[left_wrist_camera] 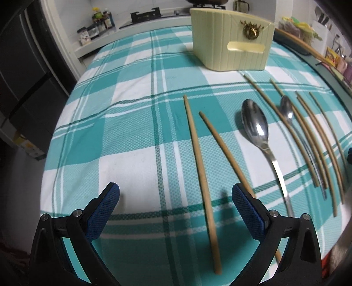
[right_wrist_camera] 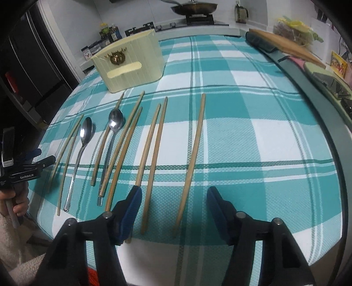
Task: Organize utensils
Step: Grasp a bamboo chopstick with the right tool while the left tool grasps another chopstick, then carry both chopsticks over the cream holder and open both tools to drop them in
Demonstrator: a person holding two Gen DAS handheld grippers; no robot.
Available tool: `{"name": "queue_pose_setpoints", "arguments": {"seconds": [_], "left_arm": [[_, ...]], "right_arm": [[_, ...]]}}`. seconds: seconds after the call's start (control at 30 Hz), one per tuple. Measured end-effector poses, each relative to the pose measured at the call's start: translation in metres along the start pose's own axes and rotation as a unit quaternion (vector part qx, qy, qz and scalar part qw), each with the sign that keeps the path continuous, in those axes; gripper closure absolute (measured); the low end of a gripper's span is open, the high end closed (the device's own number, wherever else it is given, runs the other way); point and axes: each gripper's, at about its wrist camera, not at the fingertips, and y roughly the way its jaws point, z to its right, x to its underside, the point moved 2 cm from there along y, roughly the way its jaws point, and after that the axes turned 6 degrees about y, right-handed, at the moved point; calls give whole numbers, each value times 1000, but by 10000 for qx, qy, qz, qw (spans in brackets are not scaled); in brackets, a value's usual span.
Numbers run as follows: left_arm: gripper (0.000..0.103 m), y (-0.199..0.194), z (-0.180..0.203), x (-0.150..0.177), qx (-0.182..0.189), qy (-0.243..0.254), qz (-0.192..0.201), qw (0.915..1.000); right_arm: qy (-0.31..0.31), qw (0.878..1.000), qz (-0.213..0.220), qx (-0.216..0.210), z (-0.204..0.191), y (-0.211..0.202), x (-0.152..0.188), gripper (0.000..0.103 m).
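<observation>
Several wooden chopsticks and two steel spoons lie in a row on the teal checked tablecloth [left_wrist_camera: 132,136]. A cream utensil holder [left_wrist_camera: 231,44] stands at the far side, empty as far as I can see. My left gripper [left_wrist_camera: 176,191] is open low over the cloth, with one chopstick [left_wrist_camera: 201,167] lying between its fingers and a second [left_wrist_camera: 222,149] passing under the right pad. The big spoon [left_wrist_camera: 256,125] lies just right of it. My right gripper [right_wrist_camera: 175,191] is open above two chopsticks [right_wrist_camera: 154,160] [right_wrist_camera: 194,154], pads touching neither. Holder [right_wrist_camera: 129,66] and spoons [right_wrist_camera: 85,132] [right_wrist_camera: 116,121] lie to its left.
A person's hand [right_wrist_camera: 15,204] holds the left gripper [right_wrist_camera: 45,156] at the table's left edge. Behind the table run a counter with spice jars [right_wrist_camera: 107,33] and a stove with a pan [right_wrist_camera: 193,8]. A wooden board [right_wrist_camera: 286,46] and clutter line the right side.
</observation>
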Motion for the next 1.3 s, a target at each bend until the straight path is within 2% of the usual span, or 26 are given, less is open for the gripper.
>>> {"name": "queue_pose_setpoints", "arguments": {"seconds": [0.07, 0.1, 0.13, 0.23, 0.33, 0.37, 0.43, 0.57, 0.63, 0.67, 0.7, 0.83, 0.93, 1.03, 1.13, 1.3], "left_arm": [[5, 5, -2, -2, 10, 60, -69, 10000], [10, 9, -2, -3, 17, 103, -124, 9999], [13, 13, -2, -4, 35, 147, -196, 9997], [14, 18, -4, -10, 130, 188, -240, 9995], [22, 25, -6, -22, 378, 127, -359, 9986], [28, 28, -7, -27, 499, 70, -414, 9979], [34, 34, -10, -38, 642, -19, -505, 9967], [55, 43, -6, -61, 640, 112, -599, 9961], [73, 47, -5, -72, 646, 183, -640, 9957], [85, 49, -4, -77, 700, 205, -659, 9952], [95, 51, -4, -82, 686, 223, -659, 9952], [98, 56, -9, -97, 679, 78, -537, 9962], [98, 38, -18, -100, 830, -226, -234, 9960], [98, 0, -27, -99, 834, -314, 293, 9956], [98, -43, -35, -99, 817, -364, 781, 9929], [98, -109, -50, -99, 1064, -580, 1517, 9810]], "right_arm": [[4, 9997, -198, 114, 3, 14, -3, 51], [-5, 9995, -271, 150, 5, 18, -4, 55], [-77, 9996, -223, 154, 5, 19, -6, 56], [-312, 9987, -336, 238, 3, 24, -12, 57], [-562, 9969, -474, 277, 0, 28, -20, 58], [-631, 9961, -525, 308, -1, 32, -26, 59], [-716, 9951, -581, 370, -2, 37, -37, 65], [-645, 9949, -678, 373, 2, 50, -67, 74], [-534, 9955, -682, 381, 4, 57, -82, 81], [-441, 9960, -672, 380, 6, 62, -91, 84], [-355, 9966, -651, 370, 8, 65, -99, 91], [-30, 9981, -569, 243, 13, 78, -130, 97], [159, 9993, -324, 78, 15, 68, -141, 97], [123, 9993, 38, -351, 4, 35, -142, 97], [-177, 9976, 425, -509, -14, -7, -139, 97], [-533, 9915, 990, -650, -37, -72, -132, 97]]}}
